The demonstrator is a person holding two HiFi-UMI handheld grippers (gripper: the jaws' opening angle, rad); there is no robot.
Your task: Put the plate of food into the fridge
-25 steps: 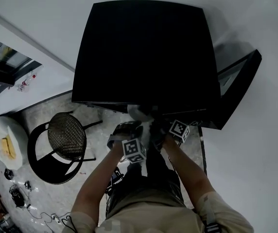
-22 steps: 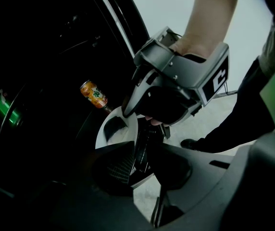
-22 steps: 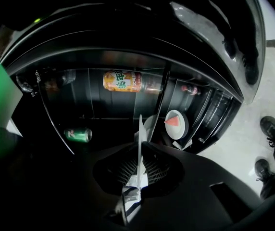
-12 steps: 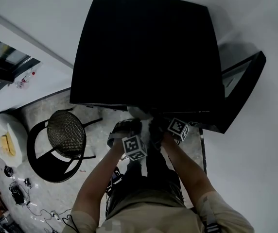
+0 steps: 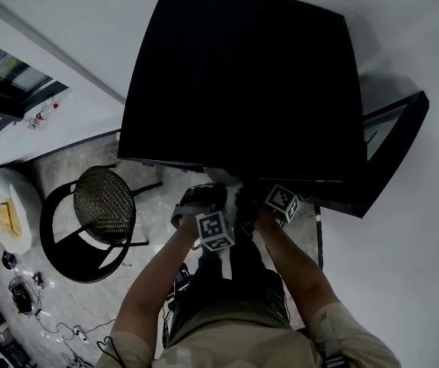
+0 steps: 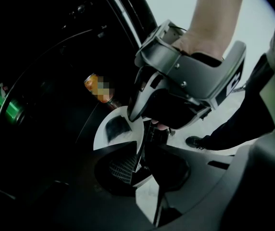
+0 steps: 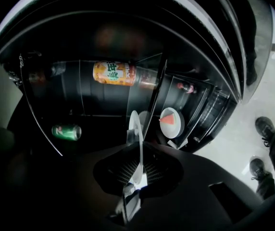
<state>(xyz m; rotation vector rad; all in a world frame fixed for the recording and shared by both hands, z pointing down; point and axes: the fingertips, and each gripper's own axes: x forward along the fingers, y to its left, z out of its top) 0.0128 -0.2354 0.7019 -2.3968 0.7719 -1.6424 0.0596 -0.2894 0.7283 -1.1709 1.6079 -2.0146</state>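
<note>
A white plate (image 6: 120, 131) is held by its rim from two sides at the open front of the black fridge (image 5: 242, 75). My left gripper (image 6: 140, 150) has the plate's rim between its jaws, which are closing onto it. The plate shows edge-on (image 7: 138, 143) in the right gripper view, where my right gripper (image 7: 137, 170) is shut on it. My right gripper (image 6: 185, 81) hangs just above the plate in the left gripper view. From the head view both grippers (image 5: 213, 230) (image 5: 282, 202) sit side by side under the fridge's top edge, and only a sliver of the plate (image 5: 221, 176) shows.
Inside the dark fridge lie an orange drink bottle (image 7: 113, 73) and a green can (image 7: 66, 131). A white plate with a red wedge (image 7: 171, 121) shows right of a vertical panel. The fridge door (image 5: 388, 152) stands open at the right. A black round chair (image 5: 100, 213) stands left of me.
The grippers and plate have stayed at the fridge front, with a little less of the plate showing past the top edge. The head view has shifted slightly.
</note>
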